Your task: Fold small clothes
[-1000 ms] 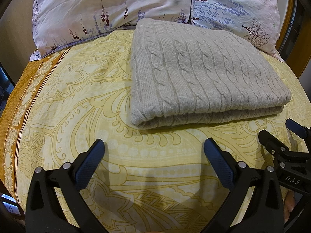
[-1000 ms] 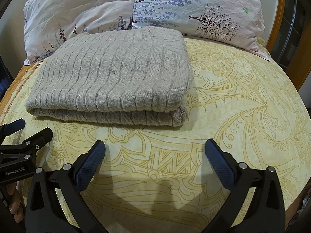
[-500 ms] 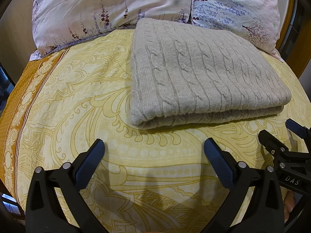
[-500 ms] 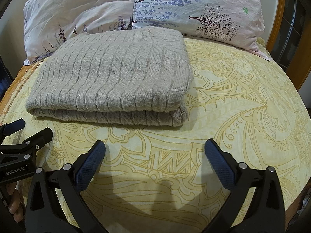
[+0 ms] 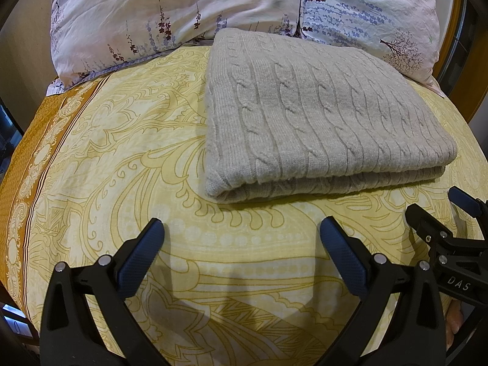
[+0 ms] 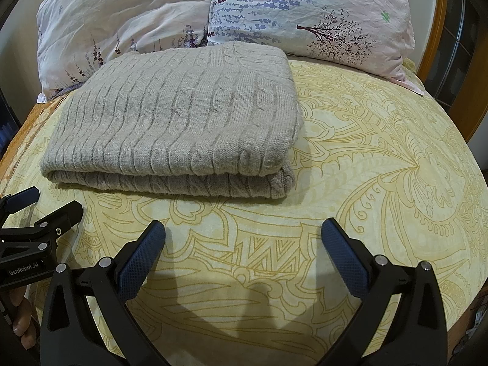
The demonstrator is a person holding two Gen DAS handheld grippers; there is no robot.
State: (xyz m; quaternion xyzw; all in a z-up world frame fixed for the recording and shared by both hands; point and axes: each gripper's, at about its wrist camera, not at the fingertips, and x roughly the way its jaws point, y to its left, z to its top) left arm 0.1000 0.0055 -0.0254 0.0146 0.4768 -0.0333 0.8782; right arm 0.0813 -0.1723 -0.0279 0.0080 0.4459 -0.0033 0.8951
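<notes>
A grey cable-knit sweater (image 5: 320,122) lies folded into a neat rectangle on the yellow bedspread (image 5: 122,152), its far edge touching the pillows (image 5: 183,9), doubled fold facing the camera.

A bed spread with a yellow sheet (image 6: 381,158) of ochre scrollwork — an orange patterned border (image 5: 27,164) down one side — carries two floral pillows (image 6: 308,15) at its head, a curved wooden frame (image 6: 439,30) beyond them.

Grey cable-knit sweater (image 5: 320,116); yellow paisley bedspread (image 5: 122,158); pink floral pillows (image 6: 122,21).
</notes>
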